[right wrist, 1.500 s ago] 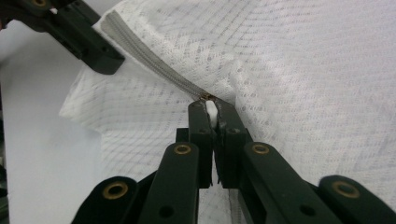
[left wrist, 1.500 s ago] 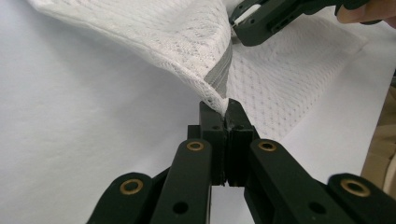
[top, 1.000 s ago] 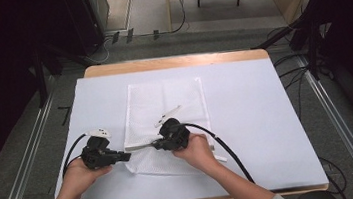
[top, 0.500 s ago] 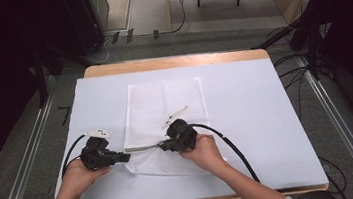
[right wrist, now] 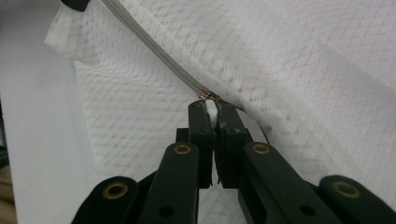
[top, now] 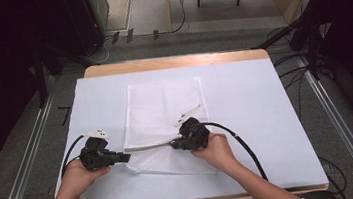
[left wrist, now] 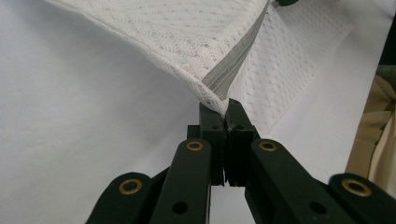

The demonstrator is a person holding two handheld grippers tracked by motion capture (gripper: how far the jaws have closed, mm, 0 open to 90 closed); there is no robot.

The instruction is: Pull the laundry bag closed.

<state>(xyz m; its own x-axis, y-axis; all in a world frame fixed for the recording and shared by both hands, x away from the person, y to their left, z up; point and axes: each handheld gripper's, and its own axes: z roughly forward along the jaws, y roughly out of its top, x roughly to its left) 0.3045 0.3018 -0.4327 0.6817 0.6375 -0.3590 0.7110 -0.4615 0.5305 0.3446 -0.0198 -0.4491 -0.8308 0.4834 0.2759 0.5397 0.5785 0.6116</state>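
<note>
A white mesh bag [top: 165, 108] with a grey zipper [top: 152, 145] along its near edge lies on the white table cover. My left gripper [top: 126, 157] is shut on the bag's corner at the zipper's left end [left wrist: 215, 95]. My right gripper [top: 173, 144] is shut on the white zipper pull [right wrist: 211, 111], just behind the metal slider [right wrist: 208, 96]. The zipper tape [right wrist: 154, 46] stretches taut between the two grippers, and the bag's near edge is lifted off the table.
The table's white cover [top: 267, 119] has free room on both sides of the bag. Black cables [top: 242, 145] trail from each gripper toward the person. Dark equipment and rails stand beyond the table's edges.
My right gripper has slid to the right along the zipper with the pull in it. The left gripper has stayed put on the bag's corner.
</note>
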